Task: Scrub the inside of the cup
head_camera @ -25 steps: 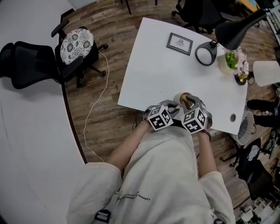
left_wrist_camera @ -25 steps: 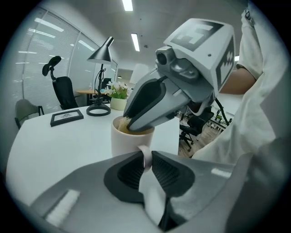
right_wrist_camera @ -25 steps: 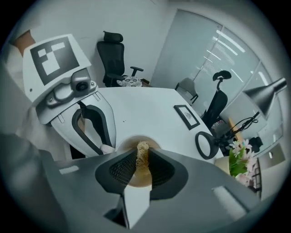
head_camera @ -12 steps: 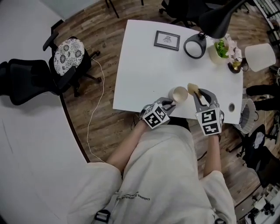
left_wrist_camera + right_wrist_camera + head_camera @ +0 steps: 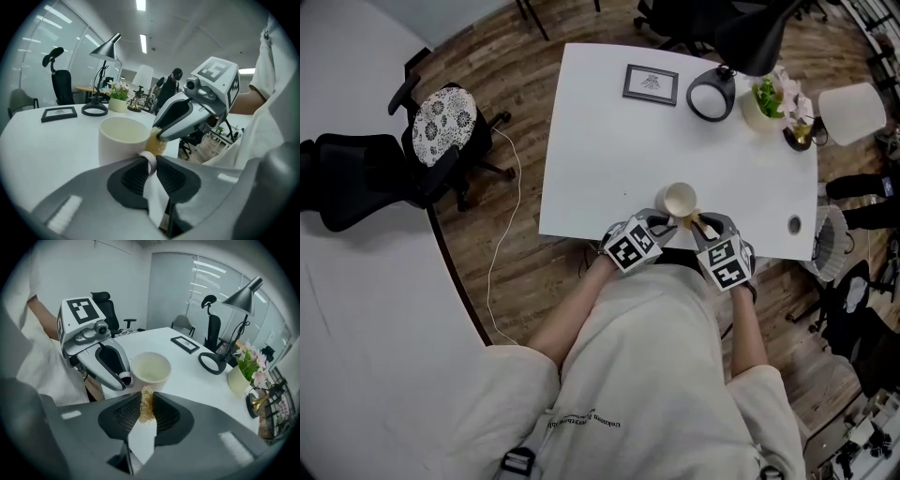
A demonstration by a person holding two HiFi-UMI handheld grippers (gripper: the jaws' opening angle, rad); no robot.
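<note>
Swinging back in from the right, the right hand-held gripper (image 5: pixel 147 406) now sits just beside the cup (image 5: pixel 150 367). Its jaws are part-closed on one golden mesh scrubber (image 5: pixel 146 399), most of it hidden between the pads; whether it touches the cup is unclear. Opposite, the left hand-held gripper (image 5: pixel 150 166) pinches the cup's handle (image 5: pixel 151 160), jaws nearly together. That single cup stands upright close to the counter's (image 5: pixel 609 159) near edge, with bare counter beyond. Farther off are one picture frame (image 5: pixel 651 83), one lamp base ring (image 5: pixel 693 101) and one potted plant (image 5: pixel 766 103).

Cream short-sleeved shirt (image 5: pixel 647 375), dark print; left tool (image 5: pixel 664 223), right tool (image 5: pixel 699 225) grey, black pads (image 5: pixel 119 416), marker cubes (image 5: pixel 630 248).
</note>
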